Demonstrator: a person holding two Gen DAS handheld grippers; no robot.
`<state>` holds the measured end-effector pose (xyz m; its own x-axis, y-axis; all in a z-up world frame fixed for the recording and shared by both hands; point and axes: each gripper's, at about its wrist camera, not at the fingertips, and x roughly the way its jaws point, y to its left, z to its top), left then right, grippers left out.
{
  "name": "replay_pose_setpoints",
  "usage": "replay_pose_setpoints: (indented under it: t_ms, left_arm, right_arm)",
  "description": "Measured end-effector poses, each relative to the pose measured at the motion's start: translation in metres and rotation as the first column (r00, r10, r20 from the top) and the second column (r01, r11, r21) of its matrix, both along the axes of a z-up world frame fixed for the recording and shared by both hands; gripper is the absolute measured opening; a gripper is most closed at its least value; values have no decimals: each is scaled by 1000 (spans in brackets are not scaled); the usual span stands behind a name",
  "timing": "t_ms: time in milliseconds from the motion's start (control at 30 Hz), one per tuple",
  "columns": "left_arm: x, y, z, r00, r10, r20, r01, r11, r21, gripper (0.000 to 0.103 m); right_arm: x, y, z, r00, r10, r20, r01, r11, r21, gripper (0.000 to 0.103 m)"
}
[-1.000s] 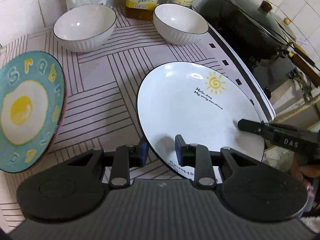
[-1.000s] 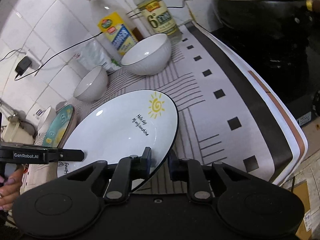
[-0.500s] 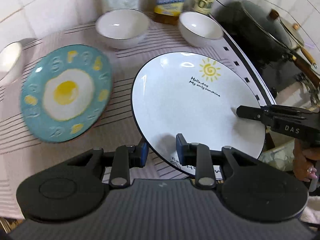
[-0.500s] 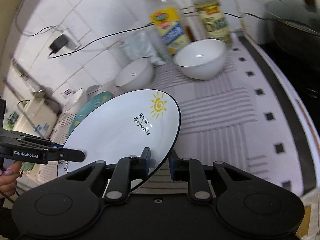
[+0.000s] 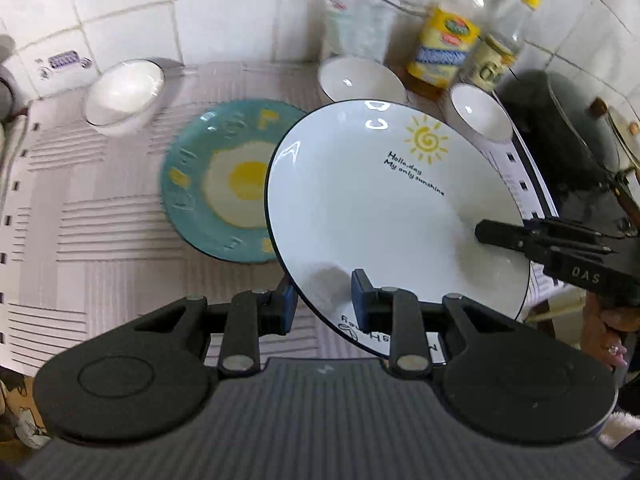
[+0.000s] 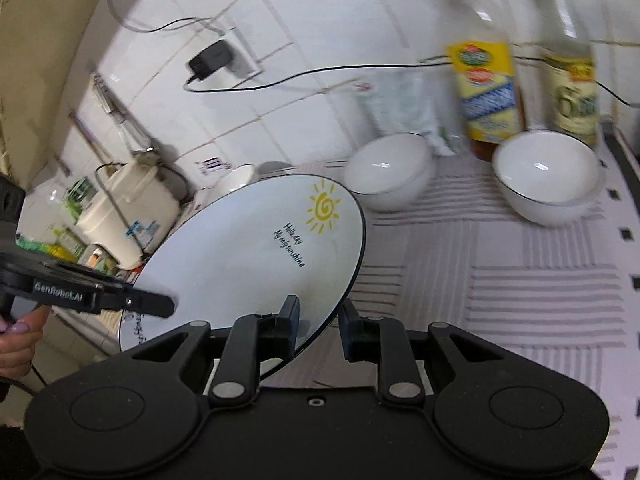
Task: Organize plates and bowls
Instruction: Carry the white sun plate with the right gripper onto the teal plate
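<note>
Striped counter (image 5: pixel 100 240) bearing a teal egg plate (image 5: pixel 212 188) and three white bowls (image 5: pixel 124 94) (image 5: pixel 360 80) (image 5: pixel 480 114), white sun plate (image 5: pixel 380 216) held tilted above it, overlapping the teal plate's right edge, left gripper (image 5: pixel 324 306) and right gripper (image 6: pixel 318 326) each clamped on its rim at opposite sides.

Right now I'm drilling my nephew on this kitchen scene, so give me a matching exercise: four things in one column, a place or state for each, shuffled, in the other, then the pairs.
1. sun plate
2. egg plate
3. charger
4. yellow-label bottle

A. plugged in on the wall
B. held off the counter by both grippers
C. standing behind the bowls
D. lying flat on the mat

Pairs: 1-B, 2-D, 3-A, 4-C
</note>
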<state>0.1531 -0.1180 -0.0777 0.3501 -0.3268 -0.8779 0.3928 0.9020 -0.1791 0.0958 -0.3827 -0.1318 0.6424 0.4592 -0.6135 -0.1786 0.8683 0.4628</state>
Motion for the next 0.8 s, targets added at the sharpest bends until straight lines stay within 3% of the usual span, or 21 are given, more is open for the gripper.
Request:
replay_pose_setpoints:
  t_ms: [100, 333, 600, 800]
  left_arm:
    - [7, 13, 7, 999, 8, 32, -8, 1000, 12, 25]
    - [42, 43, 0, 999, 41, 20, -41, 999, 1, 26]
    - [89, 75, -23, 996, 0, -87, -2, 1000, -18, 27]
    - [122, 81, -42, 987, -27, -156, 20, 999, -46, 25]
  right_arm:
    - [11, 13, 3, 1000, 15, 6, -15, 1000, 22, 26]
    - [40, 45, 6, 1000, 13, 8, -13, 1000, 14, 26]
    - [75, 78, -1, 999, -14, -51, 13, 1000, -18, 26]
    - [88, 87, -16, 993, -94, -69, 93, 996, -14, 26]
